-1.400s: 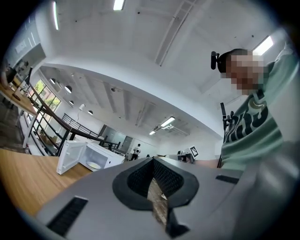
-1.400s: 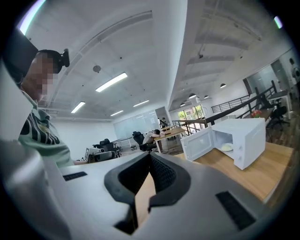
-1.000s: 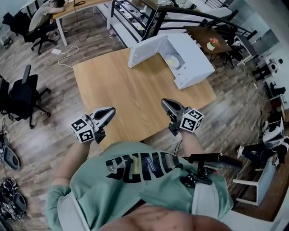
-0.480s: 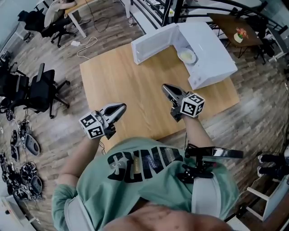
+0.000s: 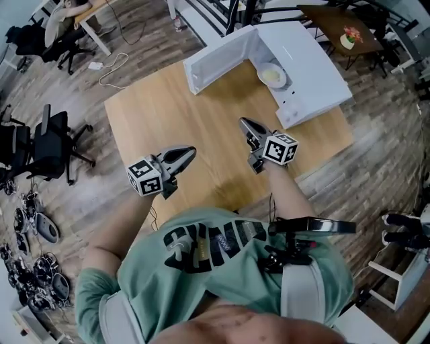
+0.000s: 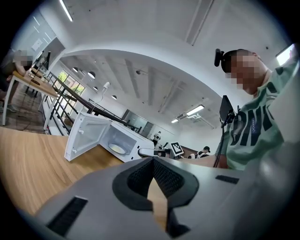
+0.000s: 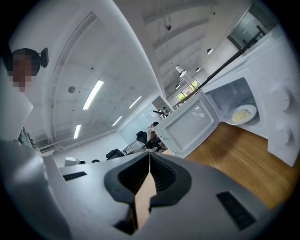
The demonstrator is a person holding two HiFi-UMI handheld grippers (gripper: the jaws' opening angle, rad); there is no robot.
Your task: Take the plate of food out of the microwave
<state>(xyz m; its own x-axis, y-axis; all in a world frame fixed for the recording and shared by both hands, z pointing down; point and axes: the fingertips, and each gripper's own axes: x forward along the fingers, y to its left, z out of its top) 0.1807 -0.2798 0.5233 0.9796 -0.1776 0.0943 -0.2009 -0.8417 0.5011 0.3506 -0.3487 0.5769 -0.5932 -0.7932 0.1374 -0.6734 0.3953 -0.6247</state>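
A white microwave (image 5: pixel 302 64) stands at the far right of the wooden table (image 5: pixel 168 114), its door (image 5: pixel 218 57) swung wide open to the left. Inside lies a white plate of pale food (image 5: pixel 272 75), also seen in the left gripper view as a plate (image 6: pixel 117 149) and in the right gripper view as a plate (image 7: pixel 243 113). My left gripper (image 5: pixel 191 151) hovers over the table's near left part, shut and empty. My right gripper (image 5: pixel 243 122) is shut and empty too, a short way in front of the microwave's opening. Both grippers' jaws meet at the tips with nothing between them.
Black office chairs (image 5: pixel 47 144) stand on the wooden floor to the left, with a white cable (image 5: pixel 114 67) behind them. A dark railing (image 5: pixel 235 13) runs behind the table. A small table with flowers (image 5: pixel 346 33) is at the back right.
Both grippers have moved forward from the table's near edge over the tabletop toward the microwave. The head camera has shifted. The jaws stayed shut.
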